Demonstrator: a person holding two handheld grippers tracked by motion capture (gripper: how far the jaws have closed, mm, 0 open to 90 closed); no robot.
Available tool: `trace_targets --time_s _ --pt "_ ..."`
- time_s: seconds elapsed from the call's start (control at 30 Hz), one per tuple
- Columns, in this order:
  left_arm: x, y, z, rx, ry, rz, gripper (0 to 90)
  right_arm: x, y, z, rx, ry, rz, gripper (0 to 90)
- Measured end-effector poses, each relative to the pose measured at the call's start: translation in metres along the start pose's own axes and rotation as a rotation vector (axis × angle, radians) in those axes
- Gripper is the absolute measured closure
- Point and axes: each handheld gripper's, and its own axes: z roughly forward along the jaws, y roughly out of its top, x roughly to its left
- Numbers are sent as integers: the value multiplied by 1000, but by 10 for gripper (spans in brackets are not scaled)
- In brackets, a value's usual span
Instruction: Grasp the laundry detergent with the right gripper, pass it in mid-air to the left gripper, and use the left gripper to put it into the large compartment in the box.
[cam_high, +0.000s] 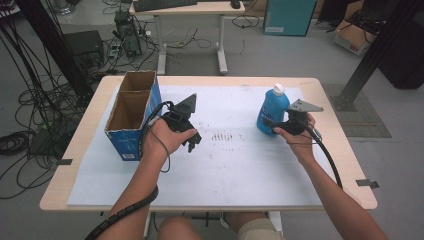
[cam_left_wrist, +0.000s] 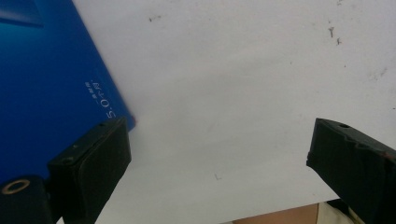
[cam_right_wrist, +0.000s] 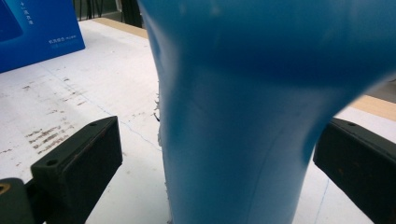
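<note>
On the tabletop (cam_high: 235, 165), right gripper (cam_high: 280, 126) fingers gape around the blue bottle (cam_high: 272, 111), apparently untouched; left gripper (cam_high: 192, 142) wide open, empty.

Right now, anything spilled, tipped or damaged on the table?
Nothing spilled or tipped. The blue bottle stands upright with its cap on, between the open right gripper fingers. The cardboard box sits upright. Only oddity: dark scuff marks mid-mat, which look like wear.

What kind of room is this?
Probably a lab or workshop: tangled cables cover the floor, a desk with a keyboard stands behind, and cardboard boxes sit about.
</note>
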Motion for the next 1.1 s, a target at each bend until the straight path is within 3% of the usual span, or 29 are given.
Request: trace_targets --time_s 1.1 --pt "0 0 -4 -5 4 5 63 -1 0 2 -15 -9 -9 19"
